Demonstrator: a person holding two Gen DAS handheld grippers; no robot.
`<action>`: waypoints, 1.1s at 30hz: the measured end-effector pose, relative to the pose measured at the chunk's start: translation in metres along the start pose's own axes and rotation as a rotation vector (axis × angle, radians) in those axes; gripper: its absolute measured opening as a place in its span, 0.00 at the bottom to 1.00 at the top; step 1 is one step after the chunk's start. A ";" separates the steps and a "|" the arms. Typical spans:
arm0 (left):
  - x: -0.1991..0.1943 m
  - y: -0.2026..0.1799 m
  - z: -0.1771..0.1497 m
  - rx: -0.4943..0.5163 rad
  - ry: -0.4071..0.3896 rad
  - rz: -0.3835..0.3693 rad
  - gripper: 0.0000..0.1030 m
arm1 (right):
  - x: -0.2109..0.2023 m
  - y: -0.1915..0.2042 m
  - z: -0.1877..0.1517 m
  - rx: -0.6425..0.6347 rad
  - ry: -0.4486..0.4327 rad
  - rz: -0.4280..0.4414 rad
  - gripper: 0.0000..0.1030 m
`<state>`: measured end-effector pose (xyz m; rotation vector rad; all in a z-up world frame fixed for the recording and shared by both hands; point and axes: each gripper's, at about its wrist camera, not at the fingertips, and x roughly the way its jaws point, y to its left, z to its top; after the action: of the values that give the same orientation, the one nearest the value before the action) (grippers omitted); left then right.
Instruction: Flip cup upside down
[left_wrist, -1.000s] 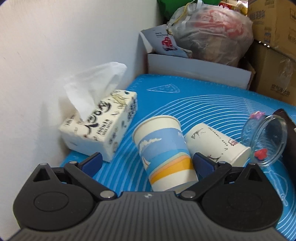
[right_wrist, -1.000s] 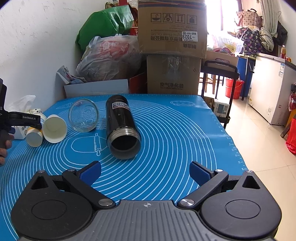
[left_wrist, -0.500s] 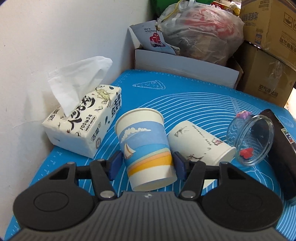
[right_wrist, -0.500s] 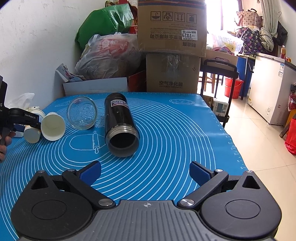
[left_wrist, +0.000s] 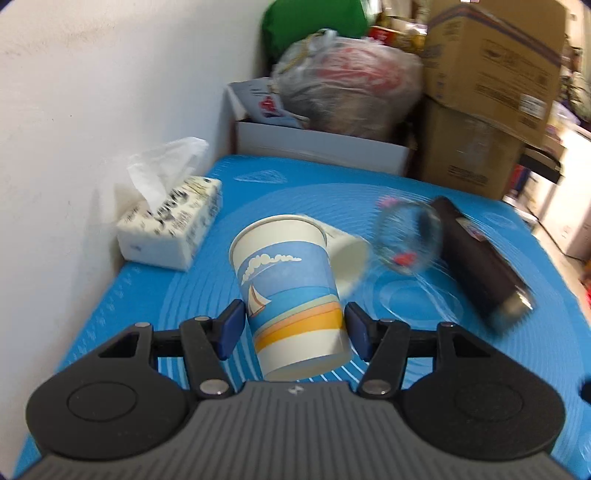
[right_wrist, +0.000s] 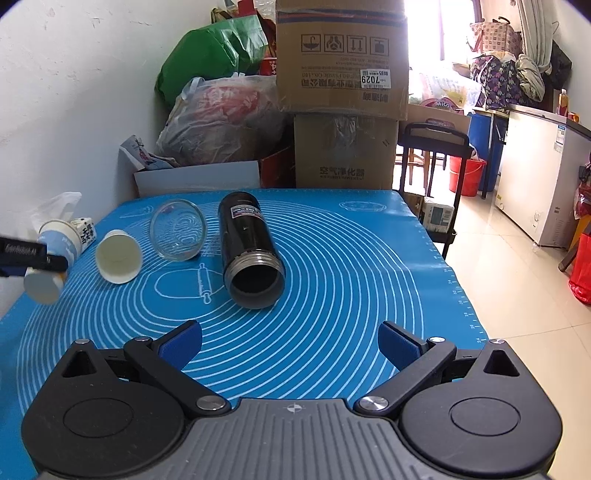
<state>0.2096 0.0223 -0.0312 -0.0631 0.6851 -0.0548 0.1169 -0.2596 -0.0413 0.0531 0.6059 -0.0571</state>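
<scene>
My left gripper (left_wrist: 293, 325) is shut on a paper cup (left_wrist: 288, 291) printed with a sailboat, sea and clouds. The cup is lifted off the blue mat (left_wrist: 424, 369) and tilted. In the right wrist view the same cup (right_wrist: 51, 258) hangs at the far left, held by the left gripper's fingers (right_wrist: 44, 260). My right gripper (right_wrist: 290, 341) is open and empty, low over the mat's (right_wrist: 332, 295) near side.
A white paper cup (right_wrist: 119, 256), a clear glass (right_wrist: 178, 234) and a black flask (right_wrist: 249, 243) lie on their sides on the mat. A tissue pack (left_wrist: 170, 229) sits by the left wall. Boxes and bags (right_wrist: 340, 96) stand behind the table.
My left gripper has closed on the sailboat cup and lifted it off the mat, tilting it. The left view has swung and is blurred. The right gripper has stayed put.
</scene>
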 end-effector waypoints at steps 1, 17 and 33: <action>-0.008 -0.006 -0.007 0.007 0.003 -0.015 0.58 | -0.004 0.000 0.000 -0.003 0.000 0.001 1.00; -0.021 -0.058 -0.080 0.089 0.076 -0.088 0.58 | -0.024 -0.002 -0.022 -0.031 0.063 -0.002 1.00; -0.019 -0.050 -0.073 0.067 0.080 -0.075 0.79 | -0.020 0.004 -0.022 -0.066 0.079 0.013 1.00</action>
<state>0.1470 -0.0290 -0.0719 -0.0223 0.7607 -0.1533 0.0877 -0.2532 -0.0479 -0.0047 0.6859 -0.0223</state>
